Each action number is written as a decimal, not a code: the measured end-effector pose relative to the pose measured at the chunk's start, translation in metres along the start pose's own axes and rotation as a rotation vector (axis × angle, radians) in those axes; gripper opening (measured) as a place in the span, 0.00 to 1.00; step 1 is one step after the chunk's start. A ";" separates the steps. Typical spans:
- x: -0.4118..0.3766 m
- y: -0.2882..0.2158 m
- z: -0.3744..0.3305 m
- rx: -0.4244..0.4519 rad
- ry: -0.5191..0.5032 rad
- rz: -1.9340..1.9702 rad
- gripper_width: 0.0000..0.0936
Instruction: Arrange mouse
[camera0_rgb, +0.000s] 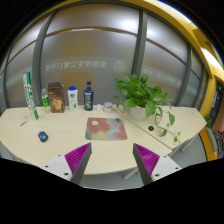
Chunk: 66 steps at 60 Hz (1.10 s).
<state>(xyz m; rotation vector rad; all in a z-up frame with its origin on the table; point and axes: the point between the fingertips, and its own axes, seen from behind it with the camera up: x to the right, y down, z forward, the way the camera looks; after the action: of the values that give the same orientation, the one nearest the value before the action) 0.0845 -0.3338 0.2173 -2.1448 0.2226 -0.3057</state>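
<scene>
A small dark mouse (43, 135) lies on the pale table (70, 135), to the left and beyond my left finger. A patterned mouse mat (106, 127) lies on the table ahead of my fingers, near the middle. My gripper (112, 160) is open and empty, held above the table's near edge, with its magenta pads (78, 155) well apart. Nothing stands between the fingers.
Bottles and boxes (68, 97) stand in a row at the back left, with a tall green-and-white pack (29, 95). A leafy plant in a white pot (140, 100) stands at the back right. A small plant (163, 122) sits near the right edge. Glass walls stand behind.
</scene>
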 end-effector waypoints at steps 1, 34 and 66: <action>0.000 0.001 0.000 -0.002 0.002 0.000 0.91; -0.176 0.134 0.023 -0.168 -0.179 -0.054 0.91; -0.408 0.088 0.186 -0.135 -0.298 -0.165 0.90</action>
<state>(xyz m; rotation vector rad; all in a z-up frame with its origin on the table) -0.2524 -0.1247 -0.0109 -2.3148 -0.1077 -0.0633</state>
